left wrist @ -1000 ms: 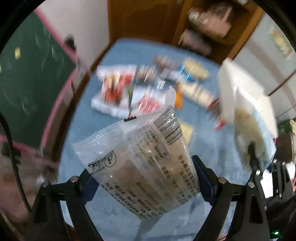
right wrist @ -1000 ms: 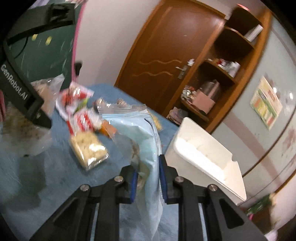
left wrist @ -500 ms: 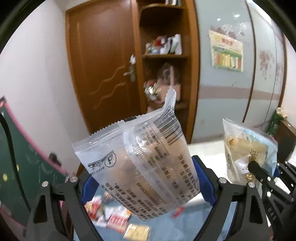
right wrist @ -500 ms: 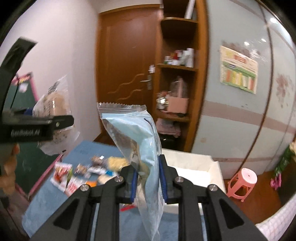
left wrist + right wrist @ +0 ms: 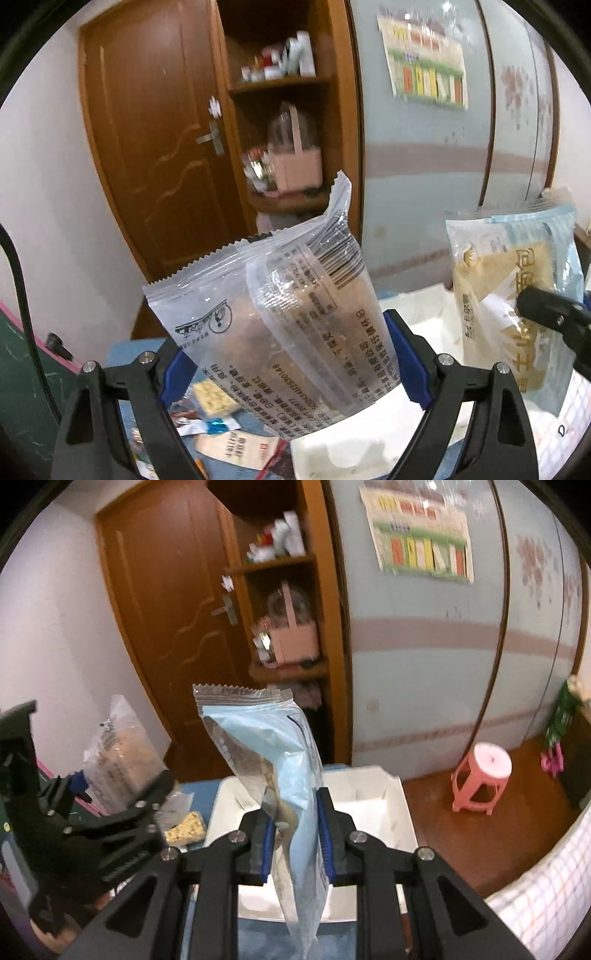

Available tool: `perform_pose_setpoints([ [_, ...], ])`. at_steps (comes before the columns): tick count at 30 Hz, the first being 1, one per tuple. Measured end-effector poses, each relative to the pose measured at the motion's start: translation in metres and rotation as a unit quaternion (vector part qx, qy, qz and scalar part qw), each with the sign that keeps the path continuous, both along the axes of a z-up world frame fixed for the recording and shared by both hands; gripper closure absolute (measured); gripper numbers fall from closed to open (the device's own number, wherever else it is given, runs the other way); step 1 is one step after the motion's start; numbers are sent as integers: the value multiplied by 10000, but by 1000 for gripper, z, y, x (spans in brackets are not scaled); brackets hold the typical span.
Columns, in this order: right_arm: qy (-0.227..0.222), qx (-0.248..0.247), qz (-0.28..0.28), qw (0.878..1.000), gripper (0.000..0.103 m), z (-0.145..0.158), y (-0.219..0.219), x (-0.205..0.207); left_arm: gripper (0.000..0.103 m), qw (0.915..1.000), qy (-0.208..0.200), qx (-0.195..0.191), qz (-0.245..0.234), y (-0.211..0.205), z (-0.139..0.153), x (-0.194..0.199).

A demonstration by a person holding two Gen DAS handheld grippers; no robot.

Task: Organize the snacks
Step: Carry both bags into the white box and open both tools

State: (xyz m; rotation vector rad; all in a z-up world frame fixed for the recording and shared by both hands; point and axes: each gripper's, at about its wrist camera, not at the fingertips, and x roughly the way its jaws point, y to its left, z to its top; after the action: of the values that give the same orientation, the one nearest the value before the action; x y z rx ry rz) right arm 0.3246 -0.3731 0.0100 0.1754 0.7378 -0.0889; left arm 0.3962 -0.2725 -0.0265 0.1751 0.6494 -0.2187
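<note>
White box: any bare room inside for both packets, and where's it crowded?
The white box looks bare inside, between its far wall and the light blue packet in the right gripper. The blue table left of the box is crowded with loose snacks, below the clear packet in the left gripper.

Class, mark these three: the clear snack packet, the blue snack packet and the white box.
clear snack packet (image 5: pixel 295 332), left wrist view, printed back panel.
blue snack packet (image 5: pixel 284 749), right wrist view, blue face above the pads.
white box (image 5: pixel 373 794), right wrist view, inner wall.
</note>
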Motion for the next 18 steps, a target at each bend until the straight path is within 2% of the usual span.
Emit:
perform_pose_setpoints([
  [4,474,188,-62,9987,81,-41,-6,19,11,9990,367,245,-1,-14,-35,21],
  [8,800,325,63,9962,78,-72,-5,30,9,9948,900,371,-298,-21,-60,30],
  [9,814,335,91,9961,78,-75,-4,31,9,9940,959,362,-380,-23,-62,30],
  [11,875,429,165,9951,69,-83,-2,31,6,9934,982,333,-499,-26,-62,28],
  [14,716,518,151,9960,64,-82,-2,26,2,9956,755,332,-449,-21,-53,23],
  [18,549,593,71,9967,51,-72,-1,16,1,9950,885,-71,-456,-2,-39,17],
])
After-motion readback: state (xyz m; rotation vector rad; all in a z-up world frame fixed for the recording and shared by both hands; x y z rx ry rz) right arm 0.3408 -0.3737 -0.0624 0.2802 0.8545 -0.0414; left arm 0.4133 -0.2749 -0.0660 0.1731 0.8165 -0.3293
